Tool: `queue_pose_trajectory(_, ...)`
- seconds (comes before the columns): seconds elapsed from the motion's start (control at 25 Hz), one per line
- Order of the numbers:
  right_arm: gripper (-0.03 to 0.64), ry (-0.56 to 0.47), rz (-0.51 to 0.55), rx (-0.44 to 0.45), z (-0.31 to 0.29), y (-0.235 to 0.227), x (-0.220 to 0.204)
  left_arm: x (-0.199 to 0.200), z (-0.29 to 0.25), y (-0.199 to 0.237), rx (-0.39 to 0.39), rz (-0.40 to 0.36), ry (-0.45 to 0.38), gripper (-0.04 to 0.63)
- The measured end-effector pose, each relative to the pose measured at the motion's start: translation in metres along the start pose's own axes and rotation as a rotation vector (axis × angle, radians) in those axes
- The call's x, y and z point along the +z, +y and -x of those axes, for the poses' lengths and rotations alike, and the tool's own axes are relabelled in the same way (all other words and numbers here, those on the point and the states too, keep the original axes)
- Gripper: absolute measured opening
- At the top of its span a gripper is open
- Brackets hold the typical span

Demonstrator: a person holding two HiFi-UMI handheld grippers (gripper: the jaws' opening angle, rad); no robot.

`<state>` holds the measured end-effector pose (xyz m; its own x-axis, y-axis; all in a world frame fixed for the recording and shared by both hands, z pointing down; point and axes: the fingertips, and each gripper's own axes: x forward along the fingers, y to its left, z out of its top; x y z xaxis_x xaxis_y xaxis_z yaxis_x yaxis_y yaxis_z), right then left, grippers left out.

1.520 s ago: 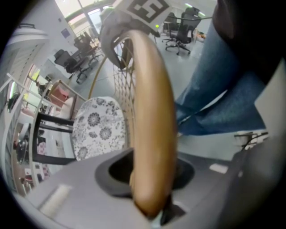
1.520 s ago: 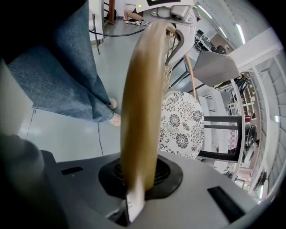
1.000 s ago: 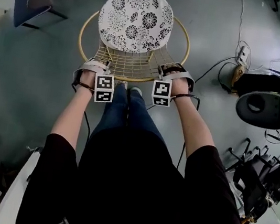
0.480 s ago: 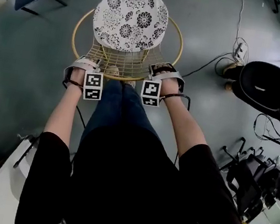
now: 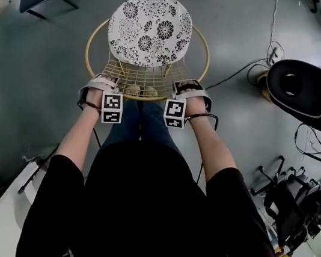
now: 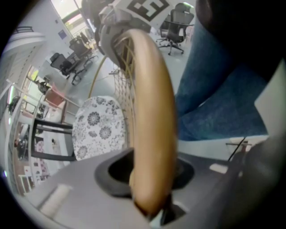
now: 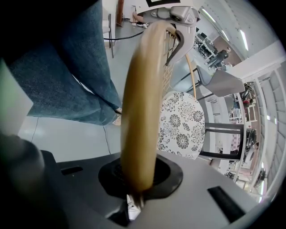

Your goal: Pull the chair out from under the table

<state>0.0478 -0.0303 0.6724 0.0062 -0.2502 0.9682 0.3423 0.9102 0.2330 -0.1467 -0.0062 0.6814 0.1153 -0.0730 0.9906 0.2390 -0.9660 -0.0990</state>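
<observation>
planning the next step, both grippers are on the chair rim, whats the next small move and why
Probably pull the chair rim a little toward the person: left gripper and right gripper are both shut on its near edge, and the cushion looks close to the black frame beyond it.

No legible text, brand, number or sign is present in any view. The only printed markings are the black-and-white square code patterns on the left marker cube (image 5: 112,108) and the right marker cube (image 5: 174,113); these consist of blocks, not letters or digits. The same kind of pattern appears at the top edge of the left gripper view, cut off by the frame, and it cannot be read as a character.
</observation>
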Motion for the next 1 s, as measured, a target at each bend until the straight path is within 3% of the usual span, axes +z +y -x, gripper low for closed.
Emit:
queue_pose_trajectory(0.52,0.036,0.008,-0.069,0.041,-0.003,0.003,-0.002,0.002,-0.001,0.001,-0.032,0.015,-0.005,0.166)
queue_pose_trajectory(0.56,0.067,0.009,-0.095,0.054,-0.005,0.006,-0.002,0.003,-0.002,0.000,-0.049,0.019,-0.003,0.182)
queue_pose_trajectory(0.6,0.157,0.007,-0.121,0.069,-0.005,0.009,-0.001,0.003,-0.003,-0.001,-0.065,0.021,-0.004,0.195)
queue_pose_trajectory(0.64,0.197,0.001,-0.141,0.080,-0.004,0.011,0.000,0.004,-0.002,-0.002,-0.077,0.021,-0.009,0.204)
queue_pose_trajectory(0.8,0.198,-0.037,-0.192,0.054,0.011,0.008,-0.001,0.013,0.016,-0.005,-0.083,0.053,-0.118,0.221)
queue_pose_trajectory(1.0,0.198,-0.115,-0.367,0.013,0.044,-0.001,-0.019,0.019,0.052,0.017,-0.030,0.145,-0.239,0.221)
